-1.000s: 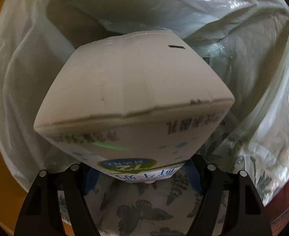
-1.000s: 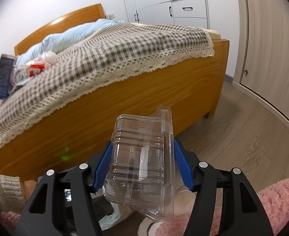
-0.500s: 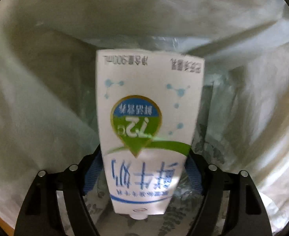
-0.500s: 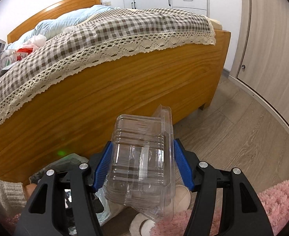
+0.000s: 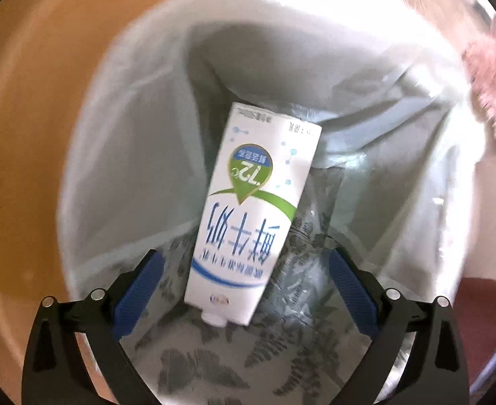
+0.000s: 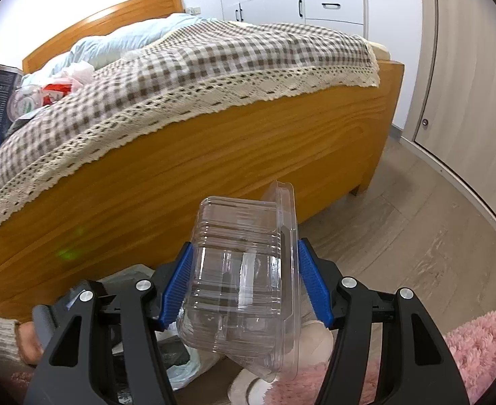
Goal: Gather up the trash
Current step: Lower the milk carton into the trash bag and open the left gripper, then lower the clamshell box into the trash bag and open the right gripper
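You stand beside a wooden bed (image 6: 187, 182) under a checked, lace-edged cover (image 6: 214, 64), on grey plank flooring with a pink rug (image 6: 477, 347) by its foot. Your left gripper (image 5: 244, 290) points into the white trash bag (image 5: 136, 155); its jaws have just been opening and stand wide, clear of the milk carton (image 5: 251, 212) lying below between them, white with blue and green print. Your right gripper (image 6: 244, 283) clamps a clear plastic clamshell box (image 6: 244, 276).
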A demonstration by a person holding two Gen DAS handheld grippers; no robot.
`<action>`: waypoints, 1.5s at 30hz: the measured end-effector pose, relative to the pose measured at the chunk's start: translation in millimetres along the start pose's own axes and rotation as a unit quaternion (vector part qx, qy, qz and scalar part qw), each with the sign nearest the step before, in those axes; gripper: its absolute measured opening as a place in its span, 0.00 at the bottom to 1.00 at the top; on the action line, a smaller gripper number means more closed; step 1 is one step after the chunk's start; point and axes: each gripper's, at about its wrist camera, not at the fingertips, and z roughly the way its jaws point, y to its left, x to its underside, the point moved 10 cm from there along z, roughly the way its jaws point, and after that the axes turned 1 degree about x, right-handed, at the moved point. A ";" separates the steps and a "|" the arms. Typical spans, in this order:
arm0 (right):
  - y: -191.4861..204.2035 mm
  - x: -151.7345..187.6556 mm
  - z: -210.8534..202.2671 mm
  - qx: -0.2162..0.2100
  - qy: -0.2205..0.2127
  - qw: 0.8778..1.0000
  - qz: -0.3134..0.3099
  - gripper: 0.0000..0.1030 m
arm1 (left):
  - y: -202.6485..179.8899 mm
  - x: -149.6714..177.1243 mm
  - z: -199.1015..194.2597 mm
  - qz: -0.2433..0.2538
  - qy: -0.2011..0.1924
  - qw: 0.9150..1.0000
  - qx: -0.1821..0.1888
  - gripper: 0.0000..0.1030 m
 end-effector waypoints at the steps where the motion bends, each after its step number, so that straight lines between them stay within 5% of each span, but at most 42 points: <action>1: 2.3 -0.5 -1.5 -0.002 -0.002 1.000 -0.002 0.58 | 2.2 6.7 -6.8 -0.012 -0.008 1.000 0.002 0.93; 8: 22.5 0.0 -13.5 -0.026 -0.013 0.999 -0.018 0.58 | 4.3 16.1 -52.1 -0.126 -0.057 0.990 0.033 0.93; 17: 51.9 4.5 -28.5 -0.054 -0.024 0.997 -0.051 0.58 | 18.7 37.1 -121.3 -0.248 -0.123 0.960 0.048 0.93; 36: 140.3 44.6 -28.0 -0.099 -0.007 0.976 -0.192 0.58 | 50.2 83.4 -167.2 -0.337 -0.190 0.921 0.048 0.93; 45: 194.3 73.4 -21.4 -0.140 0.024 0.945 -0.296 0.58 | 76.3 123.9 -179.1 -0.403 -0.209 0.890 0.042 0.93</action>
